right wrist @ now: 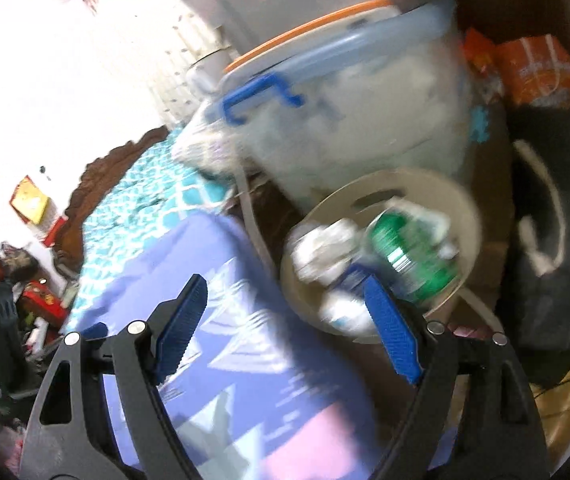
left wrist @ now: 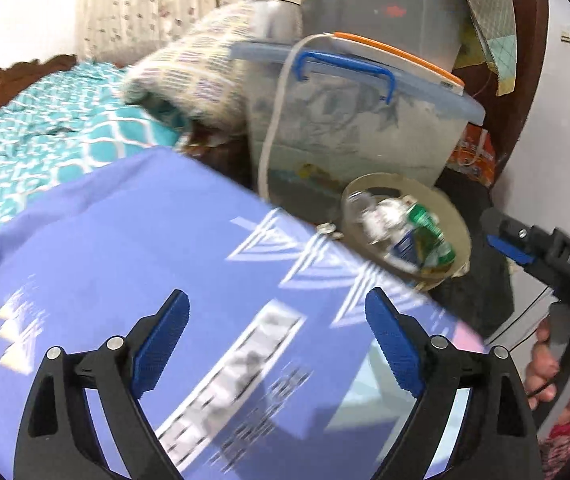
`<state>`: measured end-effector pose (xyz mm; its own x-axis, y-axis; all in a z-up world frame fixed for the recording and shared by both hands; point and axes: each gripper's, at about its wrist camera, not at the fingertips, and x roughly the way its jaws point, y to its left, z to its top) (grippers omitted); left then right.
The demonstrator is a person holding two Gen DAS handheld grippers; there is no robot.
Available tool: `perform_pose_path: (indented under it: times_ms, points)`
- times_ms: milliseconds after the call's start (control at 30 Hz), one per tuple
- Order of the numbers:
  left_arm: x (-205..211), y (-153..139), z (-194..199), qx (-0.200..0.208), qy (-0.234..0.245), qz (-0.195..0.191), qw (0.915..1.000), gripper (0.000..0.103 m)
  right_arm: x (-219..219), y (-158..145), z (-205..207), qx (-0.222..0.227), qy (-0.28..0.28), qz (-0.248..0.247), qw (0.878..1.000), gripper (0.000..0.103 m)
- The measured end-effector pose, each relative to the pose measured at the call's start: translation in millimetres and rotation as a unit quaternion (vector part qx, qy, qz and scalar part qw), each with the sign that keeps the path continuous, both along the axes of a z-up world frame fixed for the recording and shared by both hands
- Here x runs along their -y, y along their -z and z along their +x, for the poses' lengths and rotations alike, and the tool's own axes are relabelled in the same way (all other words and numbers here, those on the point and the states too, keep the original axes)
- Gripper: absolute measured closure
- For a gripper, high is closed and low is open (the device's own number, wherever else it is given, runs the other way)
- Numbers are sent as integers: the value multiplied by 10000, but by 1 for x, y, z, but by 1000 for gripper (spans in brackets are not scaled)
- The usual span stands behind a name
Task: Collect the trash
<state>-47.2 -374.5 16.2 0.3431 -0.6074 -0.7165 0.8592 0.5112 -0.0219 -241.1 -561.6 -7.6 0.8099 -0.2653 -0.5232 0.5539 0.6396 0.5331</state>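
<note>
the beige waste bin [left wrist: 451,216] holds a green bottle [left wrist: 429,226] and crumpled white paper [right wrist: 325,248]; it sits ahead and to the right of the left gripper [left wrist: 277,340], just past the right gripper [right wrist: 285,320]. both sets of jaws stand apart with nothing between them, over a purple cloth [left wrist: 125,240]. behind the bin, a clear storage box [left wrist: 365,128] with a blue handle [left wrist: 345,66].

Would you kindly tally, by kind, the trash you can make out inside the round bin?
Green-labelled bottles: 1
Crumpled white paper wads: 1
Blue-and-white wrappers or cartons: 1
Total: 3 in the bin; blur may hide more.
</note>
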Motion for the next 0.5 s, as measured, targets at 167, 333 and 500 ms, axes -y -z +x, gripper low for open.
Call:
perform_pose_path:
  times_ms: [167, 333, 500]
  points:
    - [-61, 4, 0, 348, -341, 240, 9985, 15, -67, 3, 26, 43, -486, 217, 9986, 22]
    - [-127, -1, 4, 462, -744, 145, 9961, 9, -129, 4, 53, -147, -955, 106, 9953, 21]
    - [-180, -2, 12, 312, -1154, 15, 9928, 9, -171, 10, 70, -344, -1245, 208, 9914, 20]
